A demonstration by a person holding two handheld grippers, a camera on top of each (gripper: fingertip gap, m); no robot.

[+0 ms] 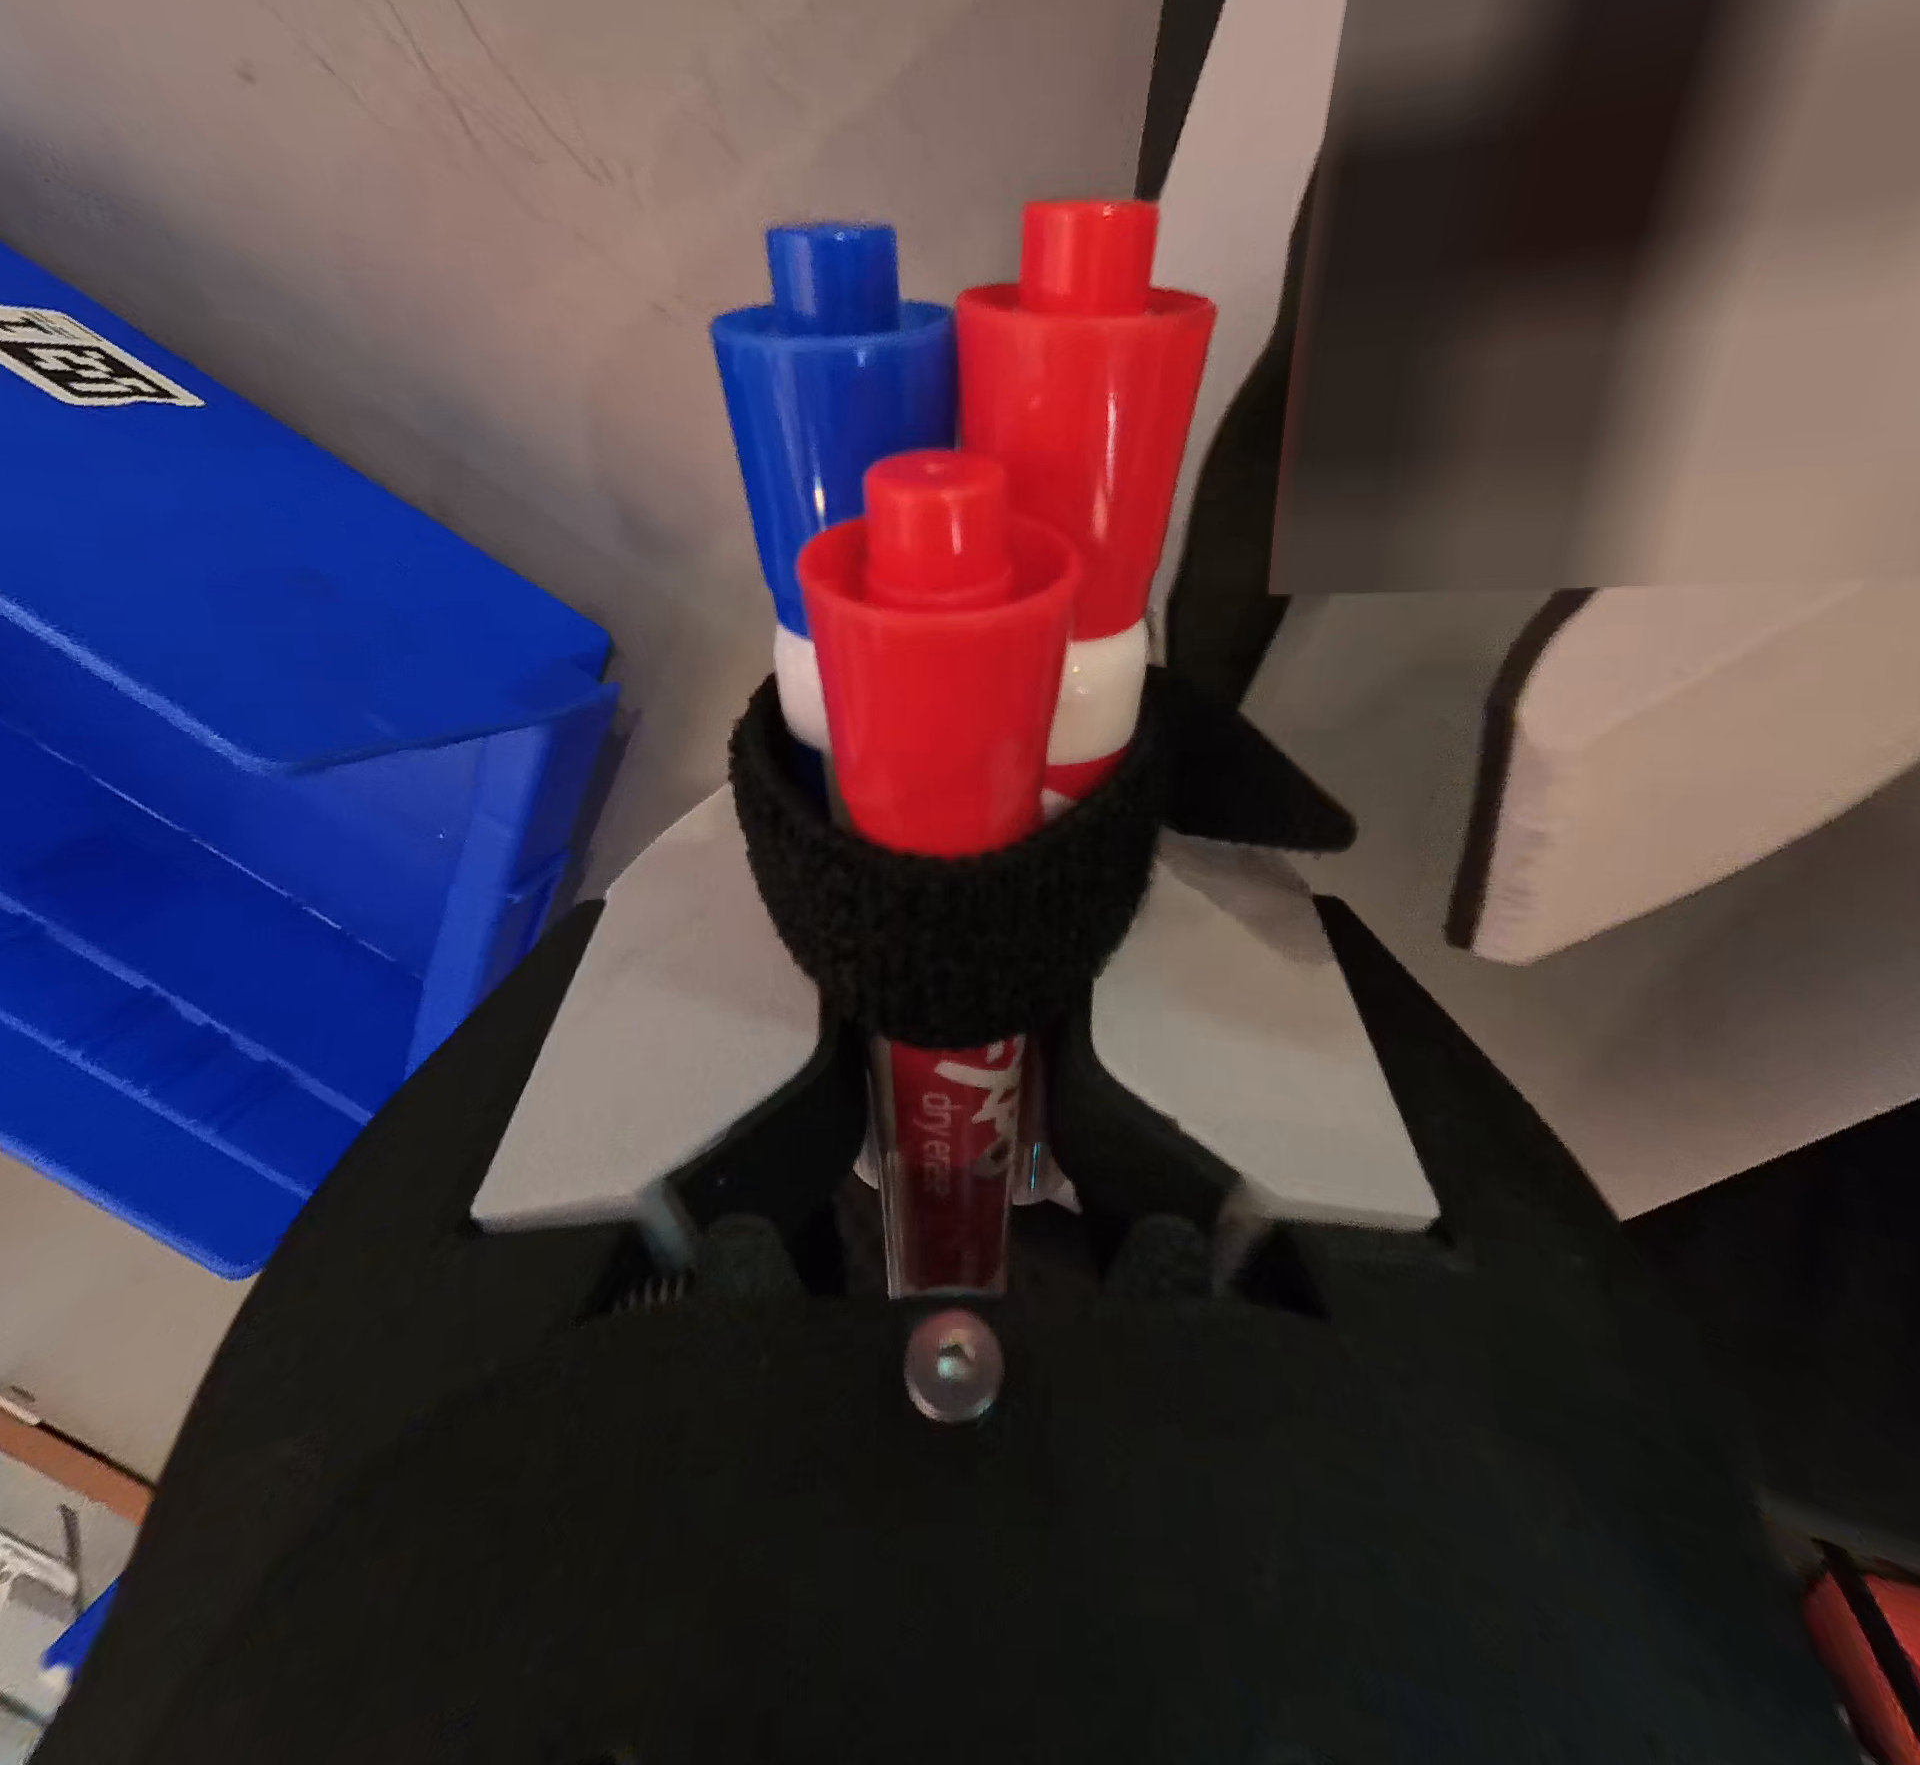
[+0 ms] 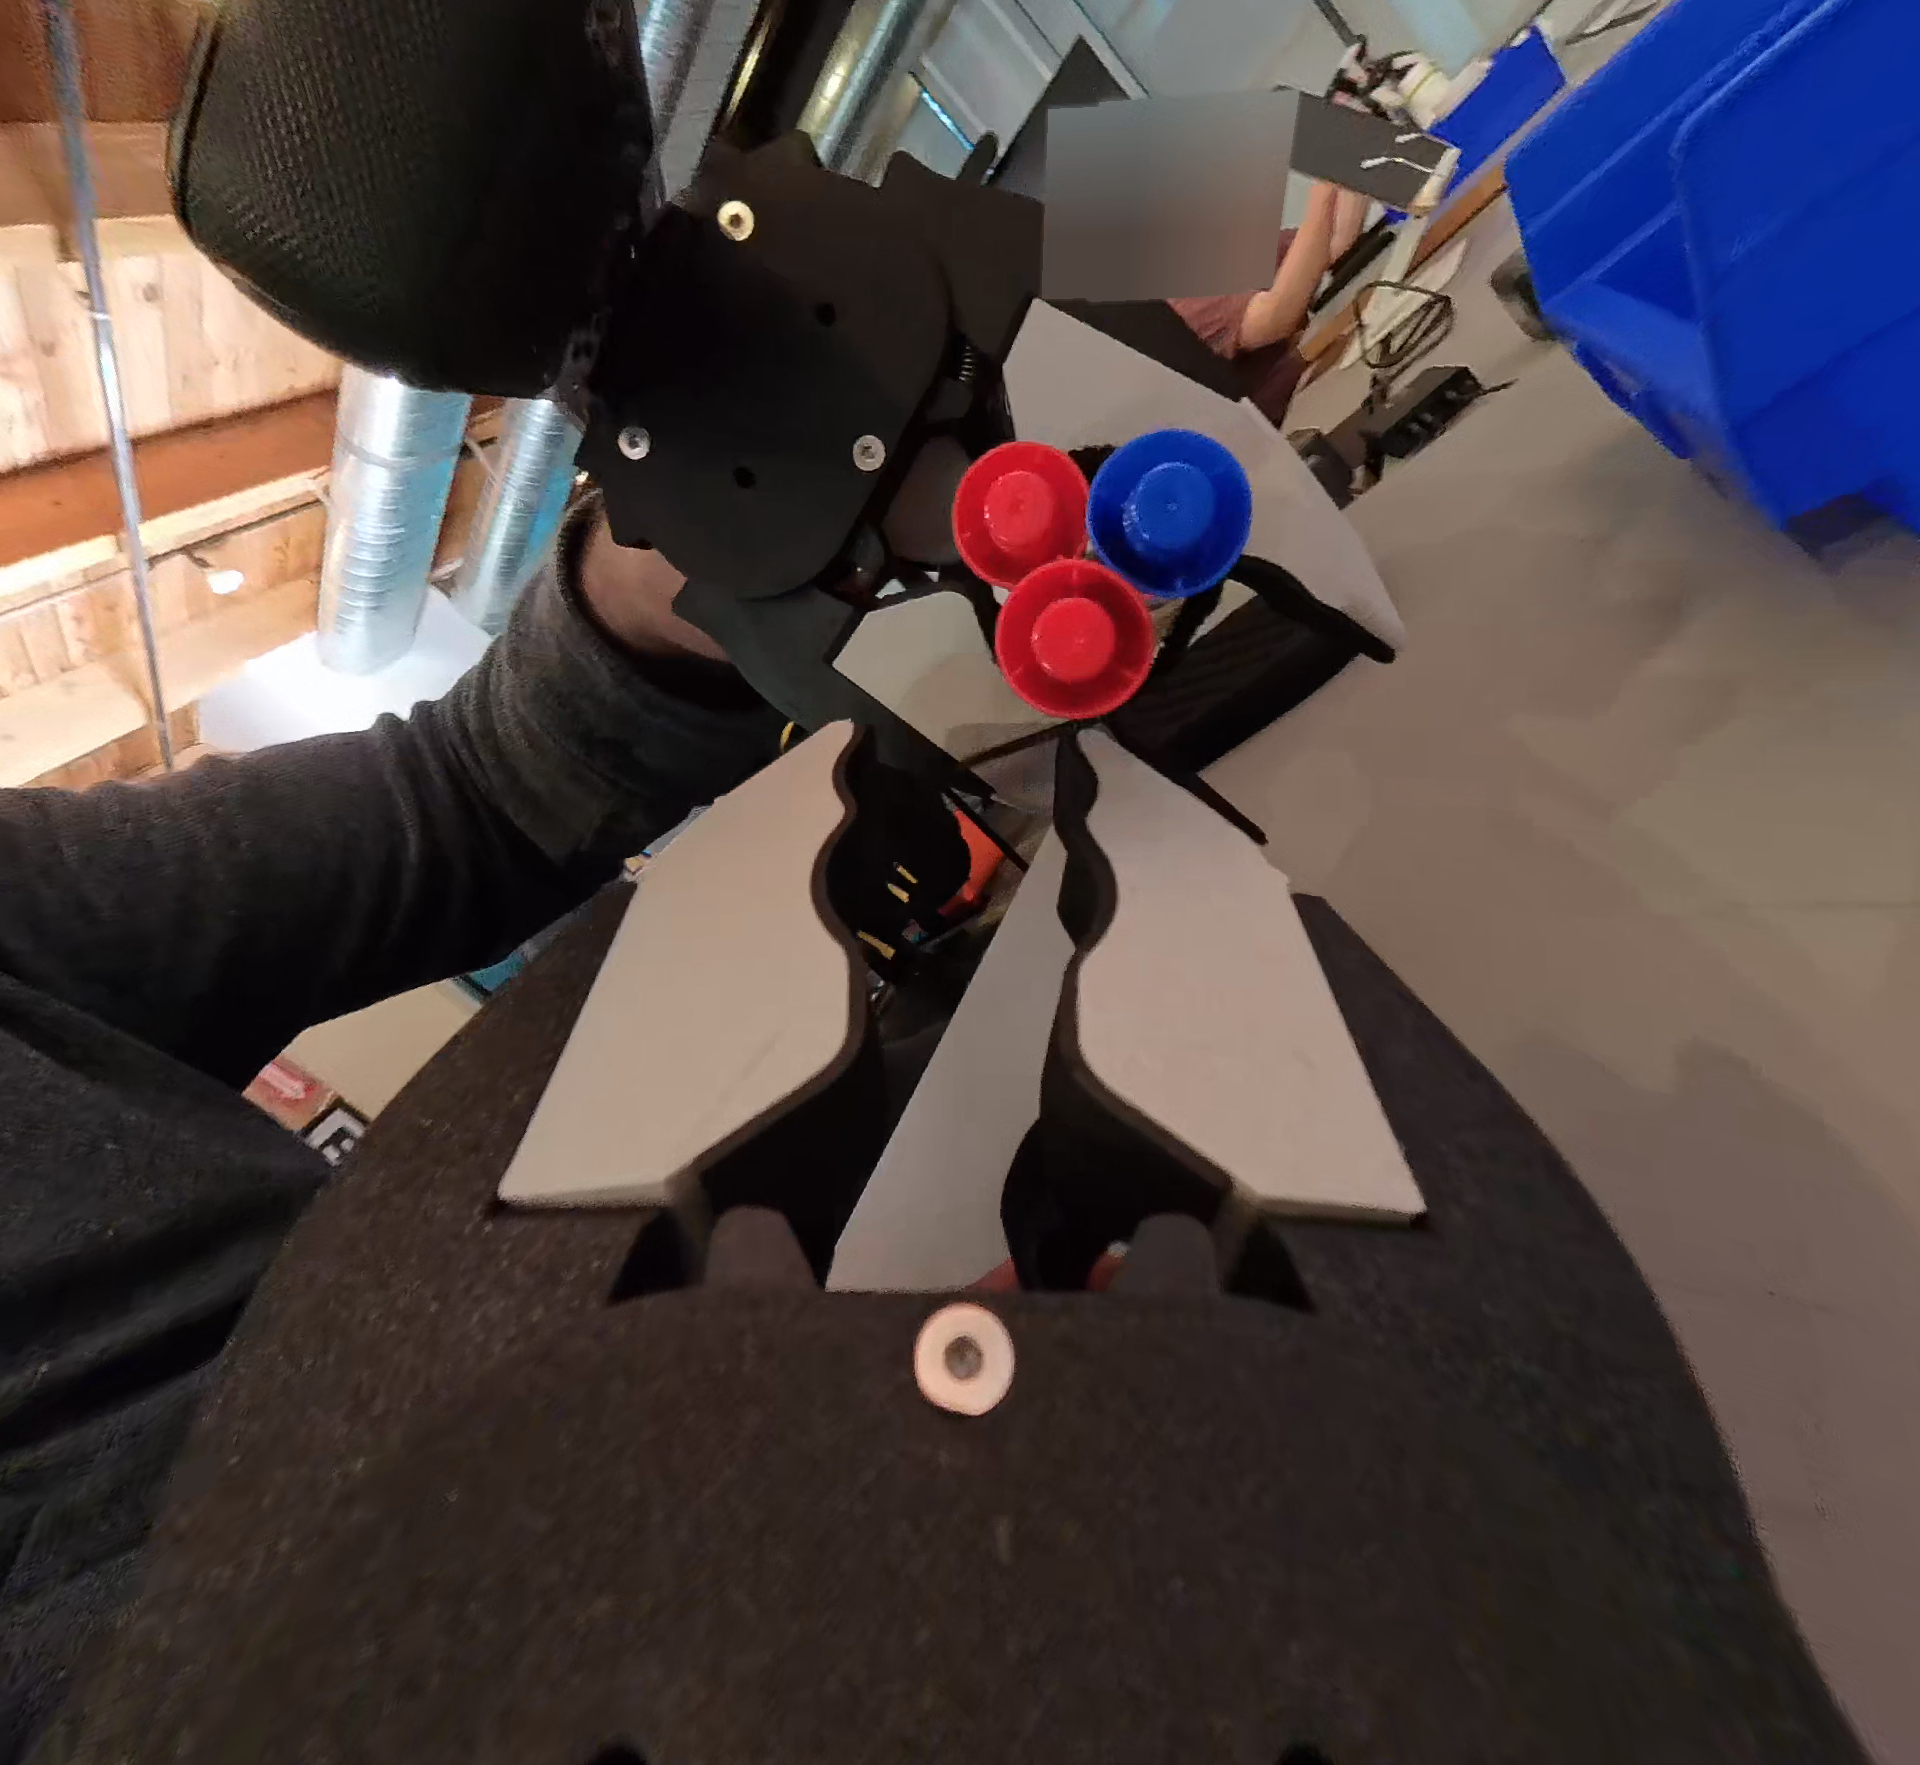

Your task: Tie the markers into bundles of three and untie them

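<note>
My left gripper (image 1: 940, 1009) is shut on a bundle of three markers: two with red caps (image 1: 935, 635) (image 1: 1086, 427) and one with a blue cap (image 1: 831, 406). A black hook-and-loop strap (image 1: 935, 926) wraps the bundle just past the fingertips. Its loose tail (image 1: 1257, 790) sticks out to the right. In the right wrist view the three caps (image 2: 1075, 650) point at the camera, just beyond my right gripper (image 2: 961, 759). That gripper is open and holds nothing. Its white fingers (image 1: 1662, 770) lie on either side of the strap tail.
A blue plastic bin (image 1: 260, 728) stands on the grey table, left of the bundle; it also shows in the right wrist view (image 2: 1766, 261). A dark sleeve (image 2: 312, 832) reaches to the left gripper. Another person sits far back behind a table with clutter. Across from one pair of fingers to the other is roughly 6 cm.
</note>
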